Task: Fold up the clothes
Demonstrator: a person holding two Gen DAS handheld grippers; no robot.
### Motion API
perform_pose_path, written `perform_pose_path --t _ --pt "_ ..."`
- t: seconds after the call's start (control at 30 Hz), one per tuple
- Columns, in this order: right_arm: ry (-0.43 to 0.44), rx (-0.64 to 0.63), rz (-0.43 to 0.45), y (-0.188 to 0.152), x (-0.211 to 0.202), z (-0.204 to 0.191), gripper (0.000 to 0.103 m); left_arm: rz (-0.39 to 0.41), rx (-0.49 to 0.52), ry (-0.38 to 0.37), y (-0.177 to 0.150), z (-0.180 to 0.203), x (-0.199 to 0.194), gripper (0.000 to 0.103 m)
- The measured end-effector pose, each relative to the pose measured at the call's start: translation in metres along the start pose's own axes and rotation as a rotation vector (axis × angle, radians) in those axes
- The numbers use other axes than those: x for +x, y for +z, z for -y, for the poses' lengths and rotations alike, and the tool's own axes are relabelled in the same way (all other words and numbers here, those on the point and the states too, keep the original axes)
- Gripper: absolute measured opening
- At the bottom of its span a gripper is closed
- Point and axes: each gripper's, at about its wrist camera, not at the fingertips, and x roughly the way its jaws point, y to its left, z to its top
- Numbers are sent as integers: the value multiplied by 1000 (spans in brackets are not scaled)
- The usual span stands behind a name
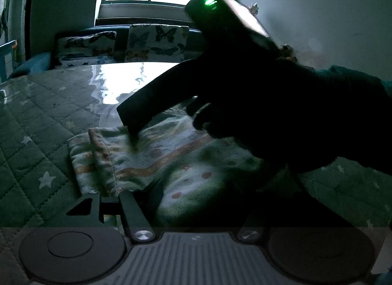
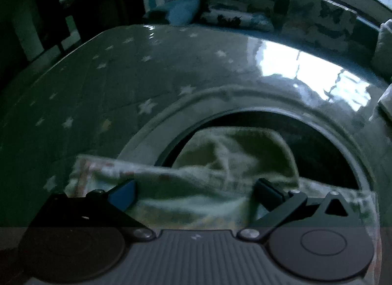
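The patterned garment (image 1: 156, 160) lay partly folded on the star-quilted table cover (image 1: 41, 123), one layer doubled over another along its far left edge. In the left wrist view the right gripper (image 1: 133, 123) came in from the right as a dark silhouette and pressed its tip down onto the upper layer near that edge. From its own camera, the right gripper's fingers (image 2: 122, 195) stood well apart with cloth bunched between and beneath them, so it seemed open and pinning instead of pinching. The left gripper (image 1: 193, 196) sat low at the near edge of the garment; one finger (image 1: 152, 189) showed against the cloth, but the other was lost in shadow, so whether it gripped anything could not be told.

The main risk appeared to be slippage. The clear film over the table shone with window glare (image 1: 117, 81) and looked slick, so a sideways push from the pinning tip could drag the whole stack and skew the fold. In the right wrist view a fleecy hump (image 2: 235, 152) rose ahead of the fingers; if left unflattened, it would likely trap a thick crease under the next layer. The dim light and the dark bulk of the right gripper and hand also hid much of the garment's right side, where a loose corner could go unnoticed
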Motion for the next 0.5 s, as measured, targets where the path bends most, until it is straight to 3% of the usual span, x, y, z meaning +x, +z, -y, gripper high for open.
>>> perform_pose_path --t 0.5 --pt "23 -12 31 -23 -41 23 103 9 -1 18 -2 2 -2 71"
